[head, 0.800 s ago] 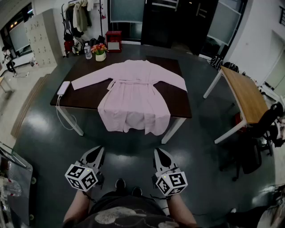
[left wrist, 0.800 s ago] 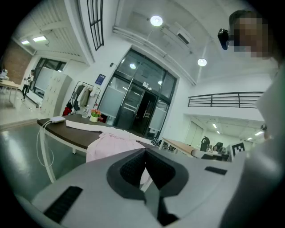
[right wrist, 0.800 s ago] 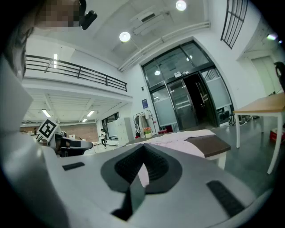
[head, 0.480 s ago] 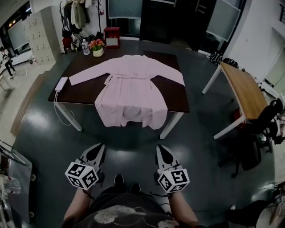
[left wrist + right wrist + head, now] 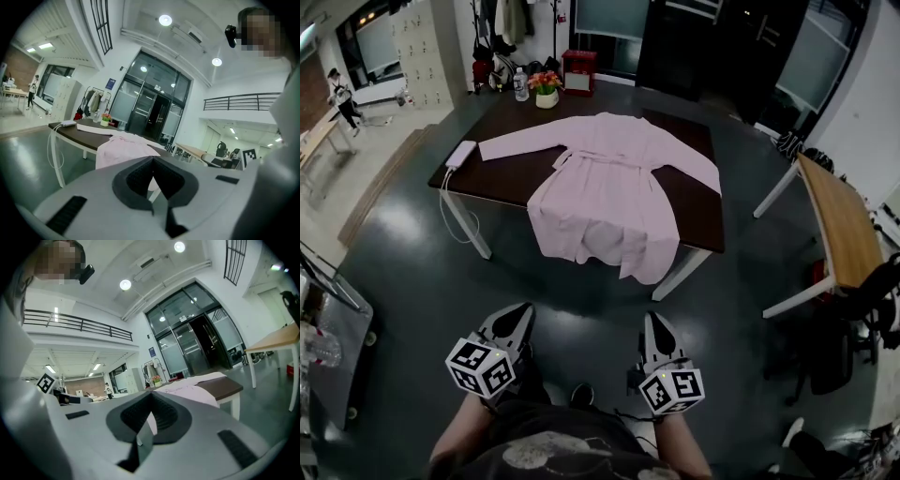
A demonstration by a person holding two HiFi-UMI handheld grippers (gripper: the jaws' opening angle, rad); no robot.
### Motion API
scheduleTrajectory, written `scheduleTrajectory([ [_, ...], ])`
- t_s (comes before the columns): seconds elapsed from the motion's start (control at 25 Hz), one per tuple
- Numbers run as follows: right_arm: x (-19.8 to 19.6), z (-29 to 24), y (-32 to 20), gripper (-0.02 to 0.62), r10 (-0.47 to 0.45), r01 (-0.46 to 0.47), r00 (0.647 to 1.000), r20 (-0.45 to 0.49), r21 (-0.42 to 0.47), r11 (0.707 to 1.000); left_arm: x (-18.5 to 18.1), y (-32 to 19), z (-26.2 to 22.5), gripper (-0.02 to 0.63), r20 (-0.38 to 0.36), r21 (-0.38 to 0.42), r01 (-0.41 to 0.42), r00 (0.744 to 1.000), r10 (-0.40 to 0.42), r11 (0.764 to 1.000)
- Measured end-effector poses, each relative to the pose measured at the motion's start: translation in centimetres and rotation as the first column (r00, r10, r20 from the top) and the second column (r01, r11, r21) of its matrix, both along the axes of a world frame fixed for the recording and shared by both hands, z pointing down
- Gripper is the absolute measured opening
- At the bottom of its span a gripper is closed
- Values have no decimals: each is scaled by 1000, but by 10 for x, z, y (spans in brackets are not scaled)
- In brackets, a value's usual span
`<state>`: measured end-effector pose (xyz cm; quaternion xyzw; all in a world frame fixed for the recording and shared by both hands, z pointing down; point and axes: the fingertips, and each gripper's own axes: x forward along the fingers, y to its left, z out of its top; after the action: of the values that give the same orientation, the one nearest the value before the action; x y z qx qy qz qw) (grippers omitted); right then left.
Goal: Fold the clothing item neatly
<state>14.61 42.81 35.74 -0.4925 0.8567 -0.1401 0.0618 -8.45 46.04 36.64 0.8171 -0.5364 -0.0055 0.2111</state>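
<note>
I see the long dark table [image 5: 504, 176] across the floor from me, and the pink robe [image 5: 605, 192] lies spread flat on it, front up. Its sleeves are out to both sides, a belt is tied at the waist, and the hem hangs over the near edge. A lighter wooden table [image 5: 834, 225] stands apart on the right.

At the far end of the dark table there is a red box [image 5: 578, 73]; I cannot tell what it holds. Beside it a white pot [image 5: 547, 99] holds a bunch of flowers [image 5: 546, 82], and next to that stands a clear bottle [image 5: 520, 86] whose fill I cannot make out. A flat white device [image 5: 459, 155] sits on the left corner, its cable drooping toward the floor.

My left gripper [image 5: 522, 311] and right gripper [image 5: 656, 321] are low in front of me, well short of the table, both with jaws pressed together on nothing.

Since half a second ago the table and robe sit further right and appear more angled in the head view. The robe lies as it did, and both grippers stay closed.
</note>
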Motion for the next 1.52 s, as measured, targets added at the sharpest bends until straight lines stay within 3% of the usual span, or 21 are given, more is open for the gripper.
scheduleTrajectory([
  [0.36,-66,6,-40,-8,-44,44,997,-58,-8,999,-59,-40,2,11,-2,18,25,1000,-25,1000],
  [0.6,-151,4,-88,-8,-122,124,989,-87,15,992,-131,-97,8,11,-11,25,67,998,-67,997],
  [0.76,-208,4,-135,-8,-123,124,988,-92,9,992,-171,-143,12,11,18,28,27,999,-28,999],
  [1.0,-272,-2,-189,-8,-99,98,992,-76,-14,995,-223,-200,6,11,1,13,-32,999,32,999],
  [1.24,-295,8,-212,-8,-110,105,991,-76,-72,992,-243,-236,17,11,-12,-35,-36,999,36,999],
  [1.52,-265,5,-260,-8,-145,139,984,-108,-54,989,-225,-269,24,11,9,-69,-6,1000,7,998],
])
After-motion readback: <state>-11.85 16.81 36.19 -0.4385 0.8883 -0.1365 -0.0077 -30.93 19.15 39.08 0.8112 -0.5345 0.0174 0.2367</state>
